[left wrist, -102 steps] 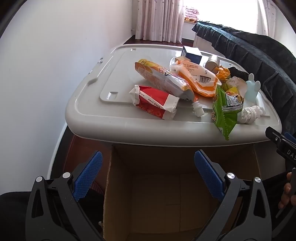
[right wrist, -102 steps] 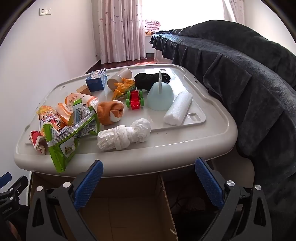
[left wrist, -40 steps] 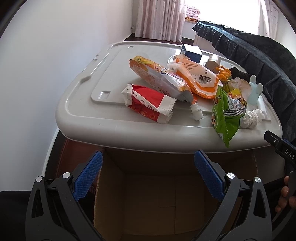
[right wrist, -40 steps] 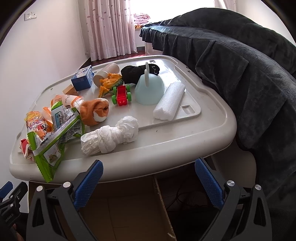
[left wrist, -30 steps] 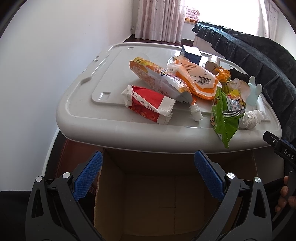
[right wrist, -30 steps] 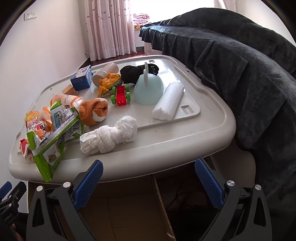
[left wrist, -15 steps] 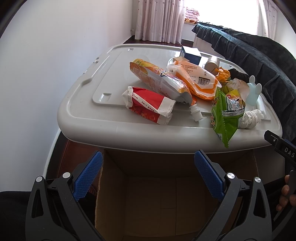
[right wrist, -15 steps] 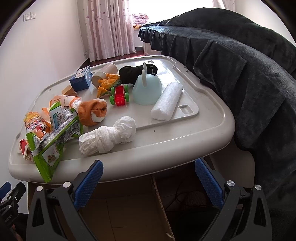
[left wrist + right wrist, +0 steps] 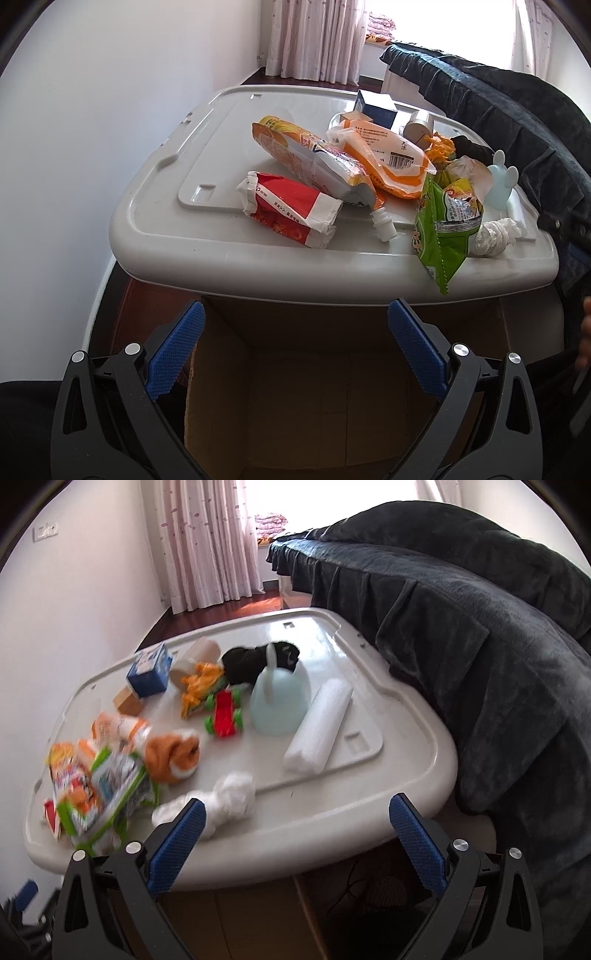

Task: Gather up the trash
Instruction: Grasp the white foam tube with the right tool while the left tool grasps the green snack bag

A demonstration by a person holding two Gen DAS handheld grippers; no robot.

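lid: grey moulded plastic bin lid (image 9: 155, 236), trash piled right of centre
wrappers: crinkly red bag (image 9: 291, 208) near edge, green bag (image 9: 441, 229) overhanging; print unreadable
box: open cardboard box (image 9: 332, 398) below near edge
left gripper (image 9: 295, 354): wide, empty, over box
right gripper (image 9: 295, 843): wide, empty, at white tissue wad (image 9: 225, 799)

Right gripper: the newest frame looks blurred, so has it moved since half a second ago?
Yes. The right gripper has come forward over the grey lid; the white tissue wad now sits beside its left finger.
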